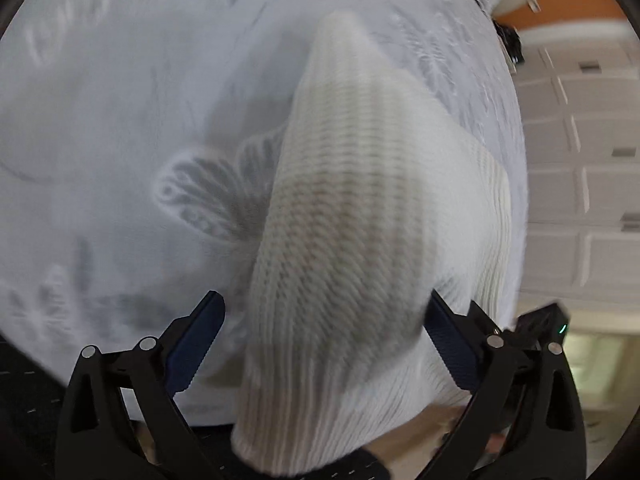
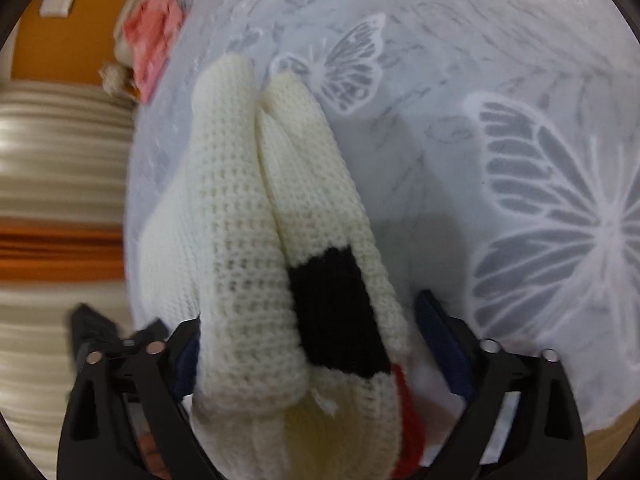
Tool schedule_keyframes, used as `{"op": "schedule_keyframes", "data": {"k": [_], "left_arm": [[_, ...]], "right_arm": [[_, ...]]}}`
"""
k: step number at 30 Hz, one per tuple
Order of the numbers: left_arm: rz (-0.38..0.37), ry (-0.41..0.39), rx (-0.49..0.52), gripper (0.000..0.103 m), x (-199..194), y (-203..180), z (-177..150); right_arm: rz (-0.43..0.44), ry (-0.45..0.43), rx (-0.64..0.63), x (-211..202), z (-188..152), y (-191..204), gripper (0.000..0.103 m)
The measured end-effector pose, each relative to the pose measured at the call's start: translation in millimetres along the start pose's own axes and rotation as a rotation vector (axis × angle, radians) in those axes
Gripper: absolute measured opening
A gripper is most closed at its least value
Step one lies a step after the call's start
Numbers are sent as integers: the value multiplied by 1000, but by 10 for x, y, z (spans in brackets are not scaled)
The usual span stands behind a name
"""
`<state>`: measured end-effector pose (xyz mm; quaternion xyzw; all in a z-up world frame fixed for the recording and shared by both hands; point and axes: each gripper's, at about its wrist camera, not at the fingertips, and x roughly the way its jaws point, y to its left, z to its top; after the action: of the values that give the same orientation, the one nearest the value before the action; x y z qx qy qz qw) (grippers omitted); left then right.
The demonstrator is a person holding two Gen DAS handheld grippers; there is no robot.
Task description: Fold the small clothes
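A cream knitted garment hangs bunched between my left gripper's fingers, lifted above the butterfly-print cloth. My left gripper stands wide open with the knit draped through the gap. In the right wrist view the same cream knit, with a black patch and a red edge, lies folded in two lobes between my right gripper's fingers. My right gripper also stands wide open around it. Whether either gripper pinches the cloth lower down is hidden.
The white butterfly-print cloth covers the table. A pink cloth and other items lie at the table's far left edge. White cabinet doors stand beyond the table's right edge. An orange wall is behind.
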<state>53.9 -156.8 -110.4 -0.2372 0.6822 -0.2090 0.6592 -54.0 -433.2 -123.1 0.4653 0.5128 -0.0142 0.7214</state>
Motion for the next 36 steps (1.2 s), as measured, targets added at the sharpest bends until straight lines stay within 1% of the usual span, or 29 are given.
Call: {"op": "schedule_keyframes", "data": {"k": [1, 2, 3, 4, 5, 7, 8, 10, 11, 12, 13, 14, 15, 16, 17, 18, 19, 20, 22, 24, 26, 28, 29, 31, 32, 33, 34, 36], "left_arm": [[-34, 10, -6, 91, 35, 20, 19], [-63, 8, 3, 67, 30, 11, 31], [-67, 21, 27, 63, -4, -34, 52], [-68, 14, 36, 54, -48, -55, 59], [-86, 3, 52, 49, -163, -95, 71], [-123, -23, 71, 47, -405, -145, 85], [-139, -48, 85, 47, -599, -163, 90], [-142, -96, 123, 48, -965, -152, 91], [-136, -107, 134, 50, -1055, -131, 91], [-117, -121, 148, 52, -1161, -77, 77], [-85, -129, 158, 60, -1205, -10, 73], [-23, -139, 172, 69, -1200, 84, 57], [53, -149, 190, 71, -1150, 161, 33], [159, -158, 204, 70, -1071, 255, -5], [283, -147, 211, 70, -987, 388, -29], [322, -134, 208, 72, -933, 460, -66], [280, -138, 197, 71, -965, 524, -107], [253, -153, 190, 71, -1018, 531, -154], [273, -170, 230, 71, -1059, 481, -192], [304, -176, 291, 71, -1071, 420, -242], [320, -177, 337, 72, -1052, 345, -265], [329, -176, 349, 73, -1018, 259, -257], [320, -174, 347, 74, -1001, 219, -252], [310, -166, 342, 74, -993, 227, -265], [308, -163, 343, 74, -995, 226, -277], [312, -161, 351, 74, -997, 223, -290], [318, -161, 359, 74, -964, 202, -316], [336, -160, 380, 74, -957, 208, -348]], "right_arm": [[8, -4, 12, -2, -6, -4, 89], [36, 12, 10, 7, -18, 40, 54], [42, 24, 3, 2, -25, 91, 49], [41, 19, -7, -47, -26, 140, 46], [54, 3, -48, -136, -47, 293, 43], [73, -31, -122, -321, -93, 595, 42], [99, -56, -160, -446, -140, 786, 42], [133, -85, -213, -581, -218, 1017, 42], [135, -88, -241, -574, -280, 1123, 42], [125, -75, -255, -485, -331, 1153, 43], [109, -59, -262, -396, -357, 1138, 47], [55, -14, -270, -140, -424, 1055, 52], [-5, 25, -265, 59, -456, 973, 52], [-83, 73, -241, 266, -505, 874, 52], [-119, 117, -190, 420, -565, 750, 60], [-54, 96, -121, 387, -619, 681, 61], [-31, 72, -88, 324, -656, 665, 62], [-25, 39, -77, 230, -690, 690, 63], [-48, 16, -99, 126, -708, 768, 63], [-70, 10, -135, 72, -673, 891, 64], [-95, -2, -154, 39, -604, 989, 71], [-114, 1, -150, 61, -580, 1027, 71], [-127, -9, -155, 56, -576, 1074, 71], [-157, -73, -205, -49, -651, 1208, 71], [-172, -96, -232, -34, -693, 1359, 71], [-188, -107, -260, -55, -734, 1394, 71], [-216, -102, -291, -71, -800, 1441, 71], [-235, -79, -315, -65, -862, 1447, 71]]}}
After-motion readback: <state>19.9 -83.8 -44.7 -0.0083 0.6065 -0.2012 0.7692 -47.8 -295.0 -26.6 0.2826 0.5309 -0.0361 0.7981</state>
